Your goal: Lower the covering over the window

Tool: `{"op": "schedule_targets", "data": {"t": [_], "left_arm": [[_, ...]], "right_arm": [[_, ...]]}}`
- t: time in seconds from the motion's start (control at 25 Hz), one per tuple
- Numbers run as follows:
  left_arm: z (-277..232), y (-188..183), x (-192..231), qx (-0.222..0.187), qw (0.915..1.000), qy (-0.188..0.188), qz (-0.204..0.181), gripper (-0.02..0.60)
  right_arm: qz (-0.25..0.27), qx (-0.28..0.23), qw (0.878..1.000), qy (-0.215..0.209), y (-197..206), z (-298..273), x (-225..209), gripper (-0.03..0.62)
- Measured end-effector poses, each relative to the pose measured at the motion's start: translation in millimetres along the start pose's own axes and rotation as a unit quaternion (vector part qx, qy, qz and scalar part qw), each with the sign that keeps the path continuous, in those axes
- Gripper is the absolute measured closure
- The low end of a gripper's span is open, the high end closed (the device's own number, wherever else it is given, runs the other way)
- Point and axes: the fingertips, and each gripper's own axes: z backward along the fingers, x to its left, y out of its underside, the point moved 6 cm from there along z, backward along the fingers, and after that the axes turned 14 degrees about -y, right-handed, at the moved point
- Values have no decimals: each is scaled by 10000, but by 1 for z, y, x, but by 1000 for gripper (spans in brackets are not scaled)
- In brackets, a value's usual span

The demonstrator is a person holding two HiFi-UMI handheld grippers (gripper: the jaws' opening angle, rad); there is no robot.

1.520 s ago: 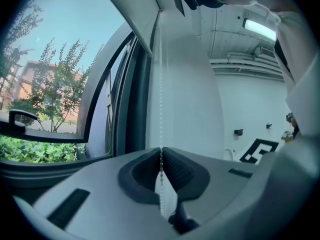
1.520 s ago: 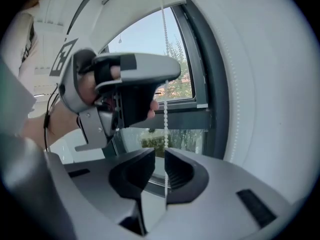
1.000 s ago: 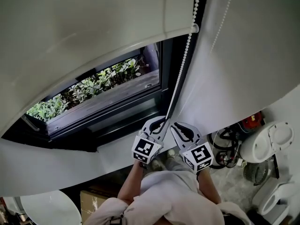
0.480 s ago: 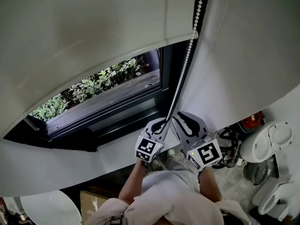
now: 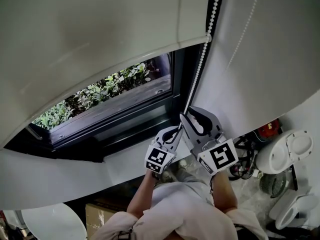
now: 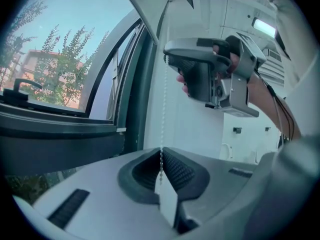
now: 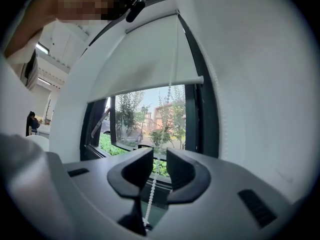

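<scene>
A white roller blind (image 5: pixel 100 34) hangs part way down over the dark-framed window (image 5: pixel 125 116). Its white bead chain (image 5: pixel 200 69) runs down the window's right side. My left gripper (image 5: pixel 174 131) is shut on the bead chain (image 6: pixel 163 109), which enters its jaws at the left gripper (image 6: pixel 161 160). Just above it, my right gripper (image 5: pixel 192 115) is open; its jaws have just been opening. The bead chain (image 7: pixel 149 199) passes loosely through the gap of the right gripper (image 7: pixel 160 165) without being pressed. The blind (image 7: pixel 145 64) fills the upper part of the right gripper view.
Green plants (image 5: pixel 95 91) show outside below the blind's edge. A white wall (image 5: pixel 260 74) stands right of the chain. Down at floor level are white appliances (image 5: pixel 290 154), a red object (image 5: pixel 270 128) and a cardboard box (image 5: pixel 95 215).
My right gripper has climbed up along the chain, above the left one, and its jaws have spread apart. The left gripper has stayed put on the chain.
</scene>
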Motion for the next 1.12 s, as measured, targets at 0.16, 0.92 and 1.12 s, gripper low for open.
{"op": "schedule_targets", "data": {"t": [0.16,0.92,1.12], "left_arm": [[0,0,0,-27,10000,3,37,561],[-2,44,0,481,9988,29,89,560],[0,49,2,586,9982,8,134,560]], "right_arm": [[-45,-98,9999,84,3,-6,-3,583],[-598,-52,9979,243,53,-2,-1,595],[-748,-23,9969,261,64,-2,0,595]]}}
